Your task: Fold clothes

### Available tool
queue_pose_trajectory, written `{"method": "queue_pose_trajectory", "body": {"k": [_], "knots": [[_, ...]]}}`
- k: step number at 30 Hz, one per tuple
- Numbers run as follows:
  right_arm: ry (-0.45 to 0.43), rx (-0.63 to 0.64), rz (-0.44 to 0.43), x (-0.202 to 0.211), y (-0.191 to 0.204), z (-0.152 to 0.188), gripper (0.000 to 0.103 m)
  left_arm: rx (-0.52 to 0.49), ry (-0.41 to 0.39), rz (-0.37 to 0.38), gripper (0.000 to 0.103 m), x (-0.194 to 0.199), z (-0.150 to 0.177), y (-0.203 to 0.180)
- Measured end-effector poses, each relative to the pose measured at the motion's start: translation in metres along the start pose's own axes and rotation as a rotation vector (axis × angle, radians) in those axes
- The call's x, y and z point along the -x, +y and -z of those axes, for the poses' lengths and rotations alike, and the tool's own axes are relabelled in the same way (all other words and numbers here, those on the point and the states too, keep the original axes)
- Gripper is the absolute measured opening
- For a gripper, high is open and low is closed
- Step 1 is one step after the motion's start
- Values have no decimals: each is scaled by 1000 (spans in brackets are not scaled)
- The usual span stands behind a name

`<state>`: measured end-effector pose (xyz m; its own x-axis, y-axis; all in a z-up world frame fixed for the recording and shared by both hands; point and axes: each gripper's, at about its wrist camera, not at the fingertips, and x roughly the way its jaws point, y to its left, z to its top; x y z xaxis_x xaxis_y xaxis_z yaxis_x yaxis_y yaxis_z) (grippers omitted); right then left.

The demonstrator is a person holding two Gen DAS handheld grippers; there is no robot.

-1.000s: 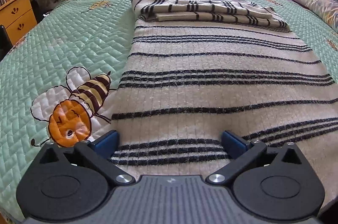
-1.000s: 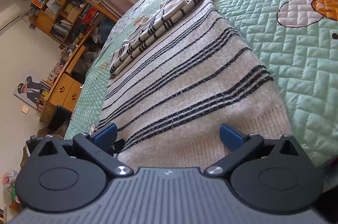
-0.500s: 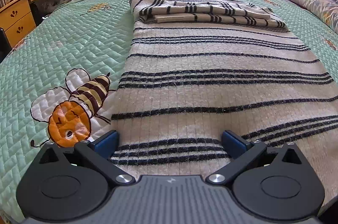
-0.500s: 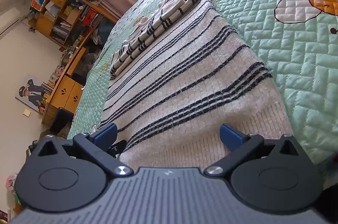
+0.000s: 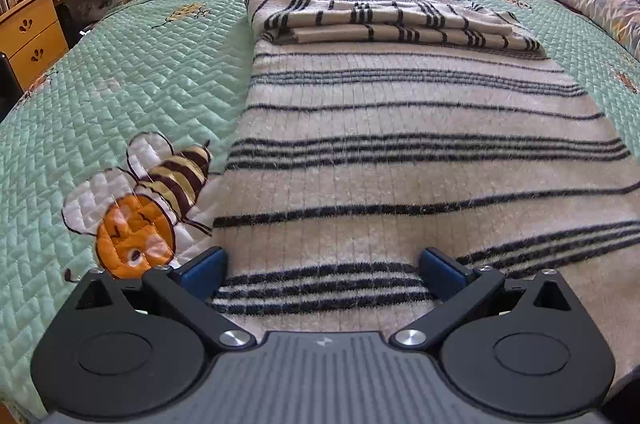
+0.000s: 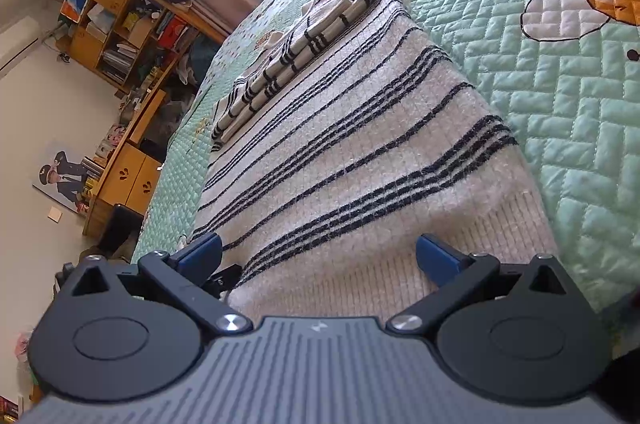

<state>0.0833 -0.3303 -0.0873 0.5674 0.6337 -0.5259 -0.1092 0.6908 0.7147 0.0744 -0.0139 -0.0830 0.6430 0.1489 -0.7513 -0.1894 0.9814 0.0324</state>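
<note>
Both my claws gape wide and empty, left claw [image 5: 322,262] and right claw [image 6: 318,252] poised low over the near hem of the striped sweater [image 5: 400,160], spread flat on the bed [image 5: 120,96] with sleeves folded across its far end, spaced to catch both corners.

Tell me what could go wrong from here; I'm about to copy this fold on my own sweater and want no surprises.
1. Both claws are open over the striped sweater near its hem: the left claw sits by the side edge, the right claw over the ribbed hem. A shallow pinch might catch only the top layer.
2. The folded sleeves lie loose at the far end; a quick lift could spill them.
3. The quilt looks slick, so the sweater may slide.
</note>
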Motion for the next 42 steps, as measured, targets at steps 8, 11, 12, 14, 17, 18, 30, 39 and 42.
{"method": "queue_pose_trajectory", "body": {"k": [8,11,12,14,17,18,30,39,42], "knots": [[-23,0,0,1,-6,-4,102,95,-31,9,95,1,-22,27],[-26,49,3,0,-2,-3,102,87,42,-17,101,-16,-12,25],[-23,86,6,-2,1,-2,103,76,46,-32,102,-20,-7,22],[-10,198,-3,-5,15,2,102,51,27,-58,102,-19,-2,16],[36,403,-28,-15,40,11,102,64,35,-64,102,-17,-1,16],[57,445,-34,-21,45,13,102,68,39,-64,102,-16,-1,16],[105,402,-40,-43,23,13,94,9,46,-20,102,23,-1,-10],[86,334,-56,-39,17,12,94,-29,50,4,102,34,1,-25],[84,305,-54,-34,16,10,94,-37,53,-1,102,34,2,-27]]}}
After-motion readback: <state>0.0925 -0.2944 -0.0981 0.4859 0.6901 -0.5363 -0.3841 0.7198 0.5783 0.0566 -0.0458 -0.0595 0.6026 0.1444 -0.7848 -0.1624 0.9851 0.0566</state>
